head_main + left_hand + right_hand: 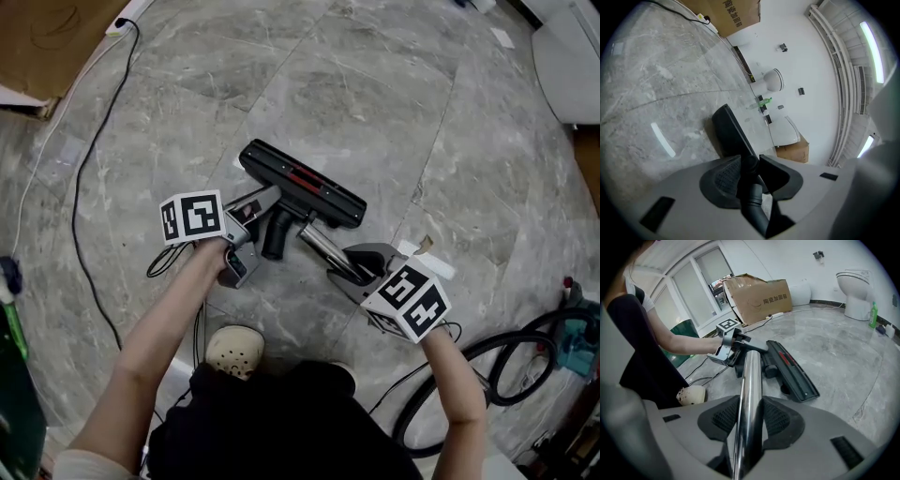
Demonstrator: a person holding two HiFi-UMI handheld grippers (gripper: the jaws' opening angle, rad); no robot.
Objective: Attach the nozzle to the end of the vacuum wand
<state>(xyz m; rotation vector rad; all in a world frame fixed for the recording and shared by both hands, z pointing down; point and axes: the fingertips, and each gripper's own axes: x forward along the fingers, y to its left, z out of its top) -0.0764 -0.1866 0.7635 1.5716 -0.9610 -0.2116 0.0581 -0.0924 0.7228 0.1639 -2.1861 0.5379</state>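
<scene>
Dark clothing and a cream shoe fill the near edge of the head view, with both forearms reaching out over the grey marble floor.

At left, the left gripper lies low and nearly level. Its jaws are closed on the nozzle's short black neck. In the left gripper view the neck runs up between the two ribbed pads, and the pads appear to press it from both sides. The nozzle, a long black floor head with a red strip along its top, rests on the floor just beyond both grippers, slanting from far left to near right.

At right, the right gripper points steeply down. Its jaws clamp the vacuum wand, a shiny metal tube that runs straight out between the pads toward the nozzle. The wand's far end sits right at the neck, close by the left gripper's tips. From these angles it is hard to tell whether tube and neck have met or only lie side by side.

Farther left, a thin black cable snakes across the floor. A thick black hose loops at the near right. The right gripper view shows a cardboard box against the far wall, and a white toilet with a green bottle beside it.
</scene>
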